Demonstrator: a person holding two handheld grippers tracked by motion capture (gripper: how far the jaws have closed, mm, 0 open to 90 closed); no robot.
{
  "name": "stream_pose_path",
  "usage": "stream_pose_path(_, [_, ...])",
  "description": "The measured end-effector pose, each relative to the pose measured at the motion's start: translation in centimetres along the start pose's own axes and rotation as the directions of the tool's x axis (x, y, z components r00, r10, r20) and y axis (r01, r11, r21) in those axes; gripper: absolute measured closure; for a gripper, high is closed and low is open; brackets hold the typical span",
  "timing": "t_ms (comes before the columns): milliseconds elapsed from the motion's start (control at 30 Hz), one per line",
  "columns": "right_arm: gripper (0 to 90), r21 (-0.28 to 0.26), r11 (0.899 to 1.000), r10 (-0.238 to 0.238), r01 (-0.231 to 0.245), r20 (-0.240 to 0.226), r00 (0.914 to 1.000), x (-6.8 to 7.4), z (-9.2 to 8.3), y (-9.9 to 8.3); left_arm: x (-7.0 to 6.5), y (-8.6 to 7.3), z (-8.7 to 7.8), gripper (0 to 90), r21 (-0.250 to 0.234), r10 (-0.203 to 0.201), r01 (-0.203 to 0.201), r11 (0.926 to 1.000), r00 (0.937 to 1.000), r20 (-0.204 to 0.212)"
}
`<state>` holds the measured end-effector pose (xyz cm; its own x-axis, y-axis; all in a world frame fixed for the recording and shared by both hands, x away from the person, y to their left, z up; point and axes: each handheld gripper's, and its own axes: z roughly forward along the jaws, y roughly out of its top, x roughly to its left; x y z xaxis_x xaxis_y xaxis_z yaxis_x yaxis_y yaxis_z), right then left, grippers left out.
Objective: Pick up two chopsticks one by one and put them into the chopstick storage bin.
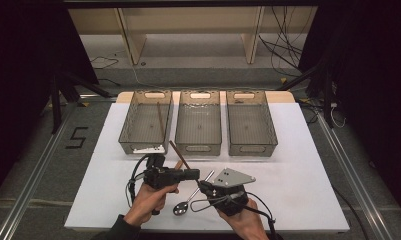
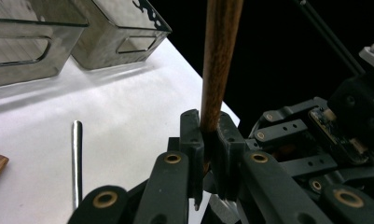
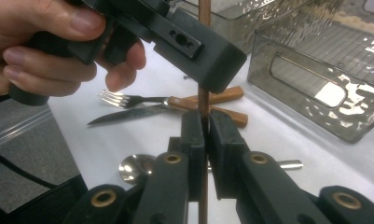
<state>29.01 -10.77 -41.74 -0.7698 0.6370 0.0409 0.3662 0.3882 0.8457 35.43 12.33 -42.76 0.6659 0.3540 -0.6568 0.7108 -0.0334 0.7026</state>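
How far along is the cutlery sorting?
Done: one chopstick leans in the left bin. In hand: a second chopstick, with the left gripper and right gripper both shut on it, above the table. Left: spoon, fork and knife lie on the table; the middle bin and right bin look empty.

The left gripper [image 1: 194, 174], gripped by the person's left hand [image 1: 149, 199], lay level and pointed toward the right gripper [image 1: 204, 186], its jaws clamped on a wooden chopstick [image 2: 218, 65]. The right gripper sat in the right hand [image 1: 245, 222] just beside the left gripper, its jaws pinched on the same chopstick. Both forearms entered from the lower edge of the high view.
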Motion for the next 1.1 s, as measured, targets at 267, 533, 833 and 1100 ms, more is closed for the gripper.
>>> stream_pose_path(267, [67.8,-0.035,0.999,0.033,-0.033,-0.021,0.9992,-1.1,-1.8,-0.1,0.1,0.8,-1.3,84.3,-0.01,0.018,-0.018,0.9998,0.9993,-0.033])
stream_pose_path(533, [43.9,-0.052,0.993,0.101,-0.102,-0.008,0.9948,-3.1,-3.1,-2.6,0.8,2.9,-4.2,84.2,-0.031,0.037,-0.039,0.9988,0.9966,-0.073])
stream_pose_path(833, [31.7,-0.072,0.988,0.14,-0.136,0.046,0.9891,-4.5,-4.5,-4.6,1.8,6.0,-7.1,84.2,-0.047,0.06,-0.068,0.9966,0.986,-0.155])
stream_pose_path(1100, [27.6,-0.08,0.983,0.173,-0.166,0.089,0.9808,-5.2,-5.1,-5.5,2.6,9.6,-9.3,84.1,-0.076,0.055,-0.074,0.9944,0.9729,-0.225])
